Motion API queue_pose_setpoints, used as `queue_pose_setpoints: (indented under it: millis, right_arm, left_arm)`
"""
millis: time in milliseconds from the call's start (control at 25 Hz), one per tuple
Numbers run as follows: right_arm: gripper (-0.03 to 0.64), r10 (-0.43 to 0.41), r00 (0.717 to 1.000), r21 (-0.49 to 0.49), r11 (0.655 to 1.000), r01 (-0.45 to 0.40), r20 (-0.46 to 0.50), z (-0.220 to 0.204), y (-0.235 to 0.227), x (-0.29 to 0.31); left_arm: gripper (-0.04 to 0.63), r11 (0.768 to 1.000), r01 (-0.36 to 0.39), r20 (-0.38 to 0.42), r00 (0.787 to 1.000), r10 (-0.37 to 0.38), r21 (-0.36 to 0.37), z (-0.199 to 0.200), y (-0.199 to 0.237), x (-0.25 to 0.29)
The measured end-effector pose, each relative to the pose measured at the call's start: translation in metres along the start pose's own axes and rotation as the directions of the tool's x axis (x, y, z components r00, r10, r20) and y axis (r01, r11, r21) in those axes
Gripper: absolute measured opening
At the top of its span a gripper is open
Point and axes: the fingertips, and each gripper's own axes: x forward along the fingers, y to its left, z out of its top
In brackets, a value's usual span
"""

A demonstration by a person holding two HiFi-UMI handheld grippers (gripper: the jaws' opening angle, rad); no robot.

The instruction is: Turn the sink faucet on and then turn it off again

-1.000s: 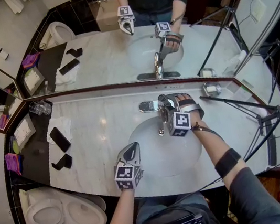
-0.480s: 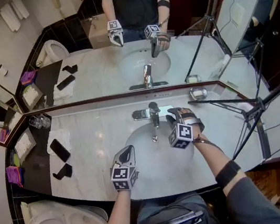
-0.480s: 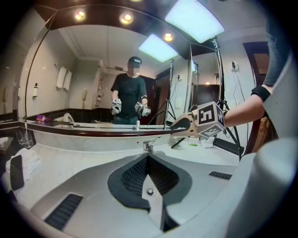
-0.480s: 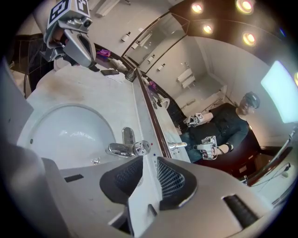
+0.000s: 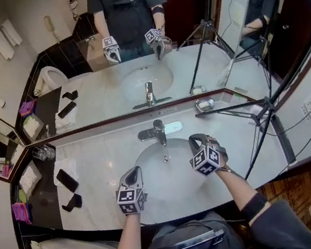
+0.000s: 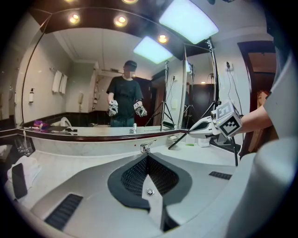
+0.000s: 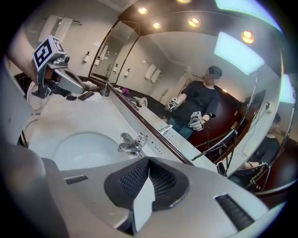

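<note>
Hovering near one faucet (image 5: 159, 131): left tool (image 5: 135, 171) closed empty, right tool (image 5: 196, 139) just closed empty.

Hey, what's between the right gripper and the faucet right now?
Nothing but bare basin rim and countertop, as the head view shows, between the right gripper and faucet. Its fingers have just closed on nothing.

From the head: looks steeply down from high over the counter (image 5: 99, 160), sink (image 5: 153, 180) and mirror (image 5: 103, 94). From the left gripper (image 5: 134, 172): sits low at the near edge, faces far toward the mirror. From the right gripper (image 5: 194, 140): tilted, faces far and left across the sink. Shared by all three: the faucet (image 5: 159, 131).
</note>
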Motion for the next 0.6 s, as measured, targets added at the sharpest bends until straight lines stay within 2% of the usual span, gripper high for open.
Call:
queue_pose_setpoints:
  millis: [80, 160, 240, 320, 520, 600]
  right_arm:
    - [0.018, 0.004, 1.0, 0.095, 0.996, -0.005, 0.011, -0.01, 0.0, -0.01]
    - [0.018, 0.015, 0.999, 0.228, 0.973, -0.022, 0.03, -0.02, 0.0, -0.019]
    - [0.018, 0.028, 0.999, 0.371, 0.928, -0.043, 0.047, -0.028, 0.001, -0.031]
    - [0.018, 0.032, 0.998, 0.466, 0.883, -0.052, 0.051, -0.039, 0.003, -0.041]
    - [0.018, 0.027, 0.999, 0.556, 0.829, -0.049, 0.047, -0.072, 0.013, -0.051]
    - [0.018, 0.024, 0.998, 0.567, 0.822, -0.049, 0.052, -0.077, 0.013, -0.054]
  left_arm:
    - [-0.011, 1.0, 0.001, 0.0, 1.0, -0.001, 0.007, 0.003, -0.001, -0.001]
    - [-0.011, 1.0, 0.001, 0.0, 1.0, -0.001, 0.016, 0.006, -0.002, -0.001]
    - [-0.012, 1.0, 0.002, 0.001, 1.0, -0.002, 0.022, 0.008, -0.004, -0.002]
    - [-0.011, 1.0, 0.004, 0.002, 1.0, -0.004, 0.022, 0.009, -0.006, -0.002]
    - [-0.011, 1.0, 0.0, 0.011, 1.0, 0.0, -0.004, 0.008, -0.006, -0.007]
    - [-0.012, 1.0, -0.001, 0.011, 1.0, 0.001, -0.004, 0.007, -0.006, -0.009]
